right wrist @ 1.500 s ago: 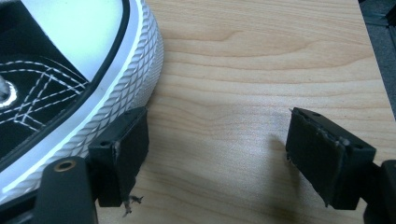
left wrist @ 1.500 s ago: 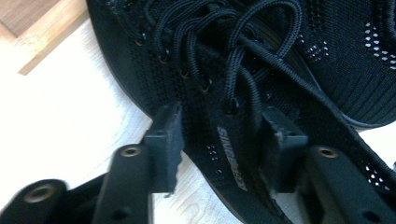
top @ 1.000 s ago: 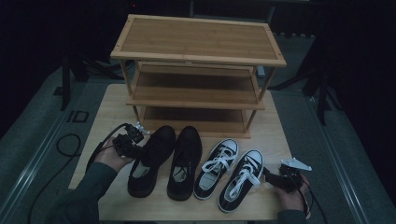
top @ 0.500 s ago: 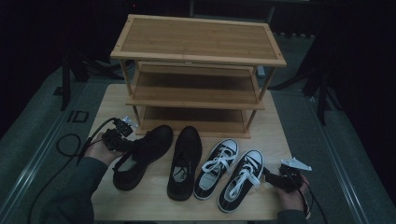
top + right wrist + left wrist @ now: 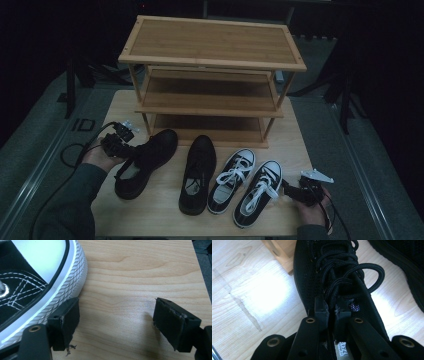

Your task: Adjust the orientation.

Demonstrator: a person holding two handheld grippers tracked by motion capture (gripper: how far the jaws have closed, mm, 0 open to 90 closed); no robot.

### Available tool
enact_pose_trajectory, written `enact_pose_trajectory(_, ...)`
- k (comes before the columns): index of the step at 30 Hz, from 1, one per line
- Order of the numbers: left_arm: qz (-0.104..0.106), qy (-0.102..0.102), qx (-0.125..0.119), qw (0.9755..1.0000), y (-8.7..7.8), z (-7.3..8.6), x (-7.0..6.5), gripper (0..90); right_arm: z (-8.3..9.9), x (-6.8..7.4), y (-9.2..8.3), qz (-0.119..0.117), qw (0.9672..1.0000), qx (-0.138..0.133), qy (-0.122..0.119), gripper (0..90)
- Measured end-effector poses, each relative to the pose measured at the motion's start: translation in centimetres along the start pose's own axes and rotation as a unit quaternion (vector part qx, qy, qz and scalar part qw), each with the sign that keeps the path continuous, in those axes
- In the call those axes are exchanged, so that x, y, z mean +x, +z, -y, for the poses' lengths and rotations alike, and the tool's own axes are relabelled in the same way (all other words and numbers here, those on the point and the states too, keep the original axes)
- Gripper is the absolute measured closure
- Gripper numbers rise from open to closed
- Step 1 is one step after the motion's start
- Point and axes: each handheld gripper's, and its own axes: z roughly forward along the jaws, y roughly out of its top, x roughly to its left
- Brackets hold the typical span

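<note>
Now left gripper (image 5: 131, 148) pinches black lace-up shoe (image 5: 145, 162), right gripper (image 5: 287, 190) spread wide.
Left jaws nearly closed on the shoe's tongue/collar edge by the laces (image 5: 342, 272); shoe sits angled on table (image 5: 165, 220), toe toward the wooden rack (image 5: 212, 75), apart from its mate (image 5: 197, 172). Right jaws open over bare wood, one pad just beside the white sole of the right-hand sneaker (image 5: 257, 192).
</note>
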Motion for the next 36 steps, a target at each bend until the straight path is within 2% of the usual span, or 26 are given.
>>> enact_pose_trajectory(8,-0.002,-0.003,-0.002,1.0000,0.0,-0.1,0.8,83.7,0.0,0.0,0.0,0.000,1.0000,0.000,0.000,21.1)
enact_pose_trajectory(10,0.004,-0.005,-0.002,1.0000,-0.1,-0.1,1.0,82.7,0.0,0.0,0.0,0.000,1.0000,0.000,0.000,21.1)
enact_pose_trajectory(15,0.021,-0.010,-0.028,0.9993,-1.2,-0.1,1.0,75.8,0.0,0.0,0.0,0.000,1.0000,0.000,0.000,21.1)
enact_pose_trajectory(19,0.020,-0.003,-0.038,0.9991,-2.4,-0.6,0.7,73.8,0.0,0.0,0.0,0.000,1.0000,0.000,0.000,21.1)
enact_pose_trajectory(23,0.018,0.007,-0.041,0.9990,-3.0,-1.0,0.2,72.4,0.0,0.0,0.0,0.000,1.0000,0.000,0.000,21.1)
enact_pose_trajectory(36,0.031,0.034,-0.041,0.9981,-2.6,-2.0,-1.7,71.8,0.0,0.0,0.0,0.000,1.0000,0.000,0.000,21.1)
